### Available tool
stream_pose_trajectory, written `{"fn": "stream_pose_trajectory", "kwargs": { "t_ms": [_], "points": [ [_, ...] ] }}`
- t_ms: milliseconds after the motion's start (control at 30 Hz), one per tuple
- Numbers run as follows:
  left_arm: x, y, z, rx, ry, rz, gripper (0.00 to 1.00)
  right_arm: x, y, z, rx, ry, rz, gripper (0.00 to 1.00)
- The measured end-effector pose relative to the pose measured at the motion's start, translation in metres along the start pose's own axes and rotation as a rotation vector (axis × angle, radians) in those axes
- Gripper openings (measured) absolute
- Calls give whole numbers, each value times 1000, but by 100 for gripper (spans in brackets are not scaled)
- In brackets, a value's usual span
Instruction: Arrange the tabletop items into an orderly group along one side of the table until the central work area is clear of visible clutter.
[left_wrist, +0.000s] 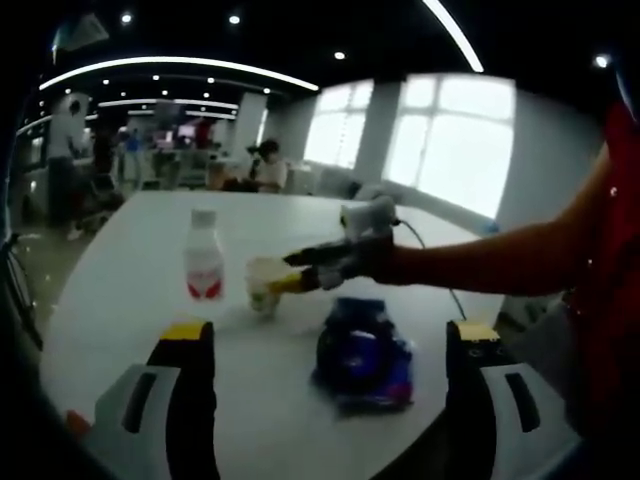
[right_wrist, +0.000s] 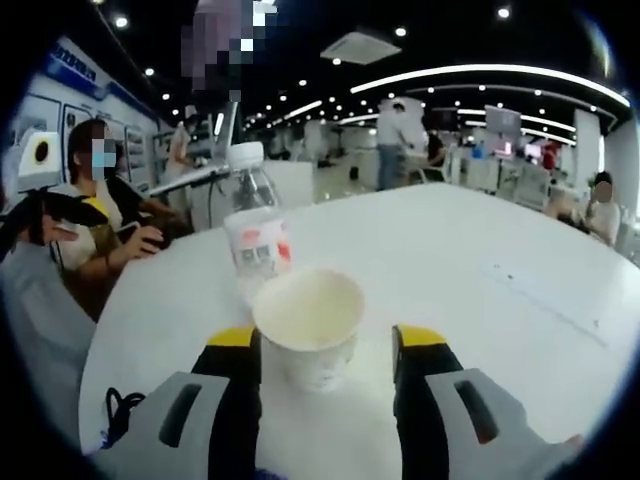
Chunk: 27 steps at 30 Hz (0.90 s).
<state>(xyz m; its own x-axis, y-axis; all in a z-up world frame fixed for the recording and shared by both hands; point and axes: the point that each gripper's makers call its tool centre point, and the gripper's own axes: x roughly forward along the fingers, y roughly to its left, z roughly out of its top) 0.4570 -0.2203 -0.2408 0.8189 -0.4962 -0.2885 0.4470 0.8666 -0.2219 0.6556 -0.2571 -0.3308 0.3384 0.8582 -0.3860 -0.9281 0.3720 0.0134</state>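
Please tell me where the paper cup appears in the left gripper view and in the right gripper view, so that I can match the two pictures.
Left gripper view: the paper cup stands mid-picture on the white table, at the tips of the right gripper.
Right gripper view: the paper cup is low in the centre, between that gripper's own jaws.
Shared landmark: the plastic bottle standing beside the cup.

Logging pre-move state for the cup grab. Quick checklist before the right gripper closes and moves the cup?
1. Paper cup between the right gripper jaws: ok.
2. Jaws clamped on the cup: cannot tell; a gap shows on one side.
3. Cup upright: ok, and it looks empty.
4. Bottle clearance: not ok, it stands close behind the cup.
5. Left gripper out of the way: ok, open, nothing between its jaws.
6. Blue packet still mid-table: not ok.
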Motion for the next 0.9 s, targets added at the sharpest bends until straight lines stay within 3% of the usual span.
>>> {"fn": "stream_pose_trajectory", "kwargs": {
  "t_ms": [567,900],
  "points": [
    [-1,-4,-1,11,4,-14,93,-17,2,4,3,-6,-23,52],
    [0,-7,-3,23,16,-25,93,-43,1,16,1,-34,-54,52]
  ]
}}
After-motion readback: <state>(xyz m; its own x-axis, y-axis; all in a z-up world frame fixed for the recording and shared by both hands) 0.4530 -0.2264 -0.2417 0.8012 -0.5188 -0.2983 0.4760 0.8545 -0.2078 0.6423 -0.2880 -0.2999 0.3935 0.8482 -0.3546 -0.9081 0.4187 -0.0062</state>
